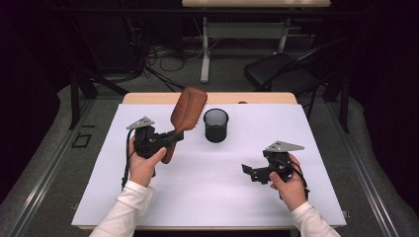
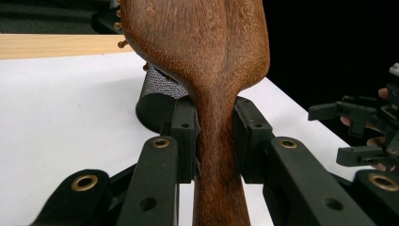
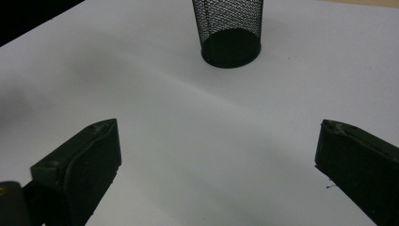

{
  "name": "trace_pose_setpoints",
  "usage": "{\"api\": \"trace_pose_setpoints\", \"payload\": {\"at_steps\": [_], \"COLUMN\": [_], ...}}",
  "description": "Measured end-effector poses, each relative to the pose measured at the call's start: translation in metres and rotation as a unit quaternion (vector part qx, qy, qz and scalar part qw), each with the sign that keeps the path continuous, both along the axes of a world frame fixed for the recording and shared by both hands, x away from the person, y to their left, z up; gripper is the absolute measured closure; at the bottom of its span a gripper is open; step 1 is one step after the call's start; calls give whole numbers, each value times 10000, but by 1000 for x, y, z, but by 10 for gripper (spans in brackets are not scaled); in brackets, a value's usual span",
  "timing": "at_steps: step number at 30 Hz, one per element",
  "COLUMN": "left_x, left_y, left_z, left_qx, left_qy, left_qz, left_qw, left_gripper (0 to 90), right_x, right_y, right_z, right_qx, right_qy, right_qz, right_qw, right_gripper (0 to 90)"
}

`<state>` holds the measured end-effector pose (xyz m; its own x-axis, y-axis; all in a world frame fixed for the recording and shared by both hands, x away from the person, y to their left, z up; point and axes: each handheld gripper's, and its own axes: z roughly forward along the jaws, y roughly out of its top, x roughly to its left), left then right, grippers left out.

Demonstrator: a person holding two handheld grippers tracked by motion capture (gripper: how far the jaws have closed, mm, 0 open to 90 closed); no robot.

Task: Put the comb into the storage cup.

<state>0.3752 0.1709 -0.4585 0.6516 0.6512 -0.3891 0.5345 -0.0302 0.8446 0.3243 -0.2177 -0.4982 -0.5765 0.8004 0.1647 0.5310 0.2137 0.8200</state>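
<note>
Left gripper [image 1: 170, 139]: jaws pinched on the narrow neck of a wooden hairbrush [image 1: 187, 111], one pad pressed to each side of the handle, as the left gripper view shows at close range [image 2: 214, 141]. Brush raised off the table, head uppermost and tilted toward the far side, bristle pins facing the mesh cup; lower end of the handle hanging below the jaws beside the person's left hand [image 1: 143, 165]. Right gripper [image 1: 249, 173]: jaws spread wide, nothing between them, held low over the white table cover [image 1: 207, 192] at the near right in the person's right hand [image 1: 289, 185]; its own view shows both black pads well apart with bare cover in the gap. Its jaws also appear at the right edge of the left gripper view [image 2: 357, 132]. Black wire-mesh cup [image 1: 216, 125]: upright on the cover near the middle of the far half, just right of the brush head and apart from it, well apart from the right gripper. Open top, solid dark base [image 3: 230, 47]; no contents visible through the mesh. Wooden table edge [image 1: 148, 98] showing beyond the cover's far side.
</note>
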Motion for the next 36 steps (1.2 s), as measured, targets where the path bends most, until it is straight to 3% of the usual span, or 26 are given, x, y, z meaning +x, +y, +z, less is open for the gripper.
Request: {"api": "trace_pose_setpoints", "payload": {"at_steps": [16,22,36], "left_x": [-1,-1,0], "left_y": [4,4,4], "left_z": [-1,-1,-2], "left_qx": [-80,-100,-115], "left_qy": [25,37,22], "left_qz": [31,36,22], "left_qw": [10000,9999,9999], "left_gripper": [730,730,730], "right_x": [34,46,68], "right_y": [28,38,55], "right_z": [33,47,64], "right_qx": [25,4,-46], "right_qy": [250,335,581], "right_qz": [-73,20,114], "right_qw": [9997,9994,9982], "right_gripper": [0,1,6]}}
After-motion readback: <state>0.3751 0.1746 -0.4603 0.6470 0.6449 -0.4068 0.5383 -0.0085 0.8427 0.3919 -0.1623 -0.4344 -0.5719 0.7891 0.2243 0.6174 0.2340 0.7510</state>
